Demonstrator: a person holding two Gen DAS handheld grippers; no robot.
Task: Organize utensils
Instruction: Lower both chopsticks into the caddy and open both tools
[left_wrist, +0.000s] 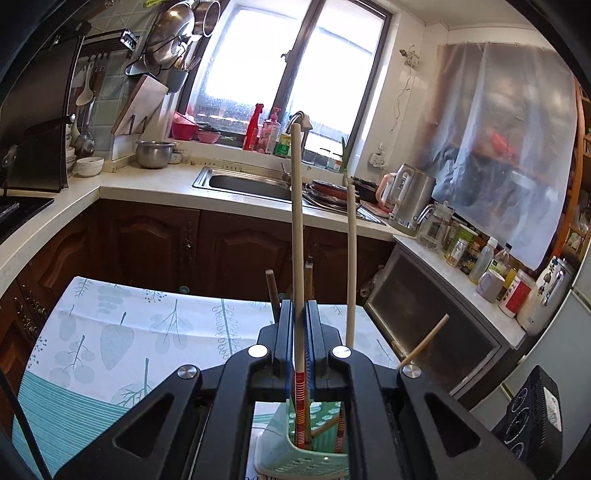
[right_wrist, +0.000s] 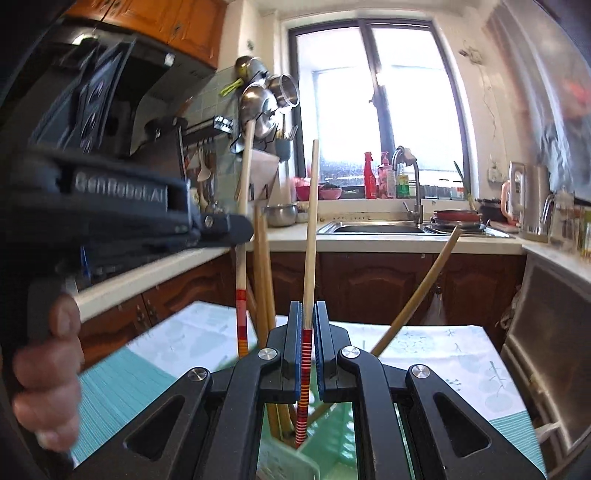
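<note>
1. Table (left_wrist: 110, 332) w/ leaf-print cloth, white and teal; sits in front of dark wood cabinets (left_wrist: 221, 243); counter w/ steel sink (left_wrist: 243, 182) behind, under window.
2. Left gripper (left_wrist: 299, 332): jaws nearly together, clamped on one pale chopstick (left_wrist: 296, 221); stick stands upright, red-striped lower end reaching down into the green holder (left_wrist: 310, 458); person's hand (right_wrist: 48, 376) grips its handle at left edge of right-wrist view.
3. Right gripper (right_wrist: 308, 332): jaws narrow, pinching a second chopstick (right_wrist: 312, 221); near upright, red/orange banded end down inside the holder.
4. Green slotted holder: on the table, directly below both grippers; several other chopsticks already in it, some upright, one leaning out to the right (right_wrist: 417, 291).
5. Kettle (left_wrist: 410, 199) on counter right of sink; bottles, jars beside it.
</note>
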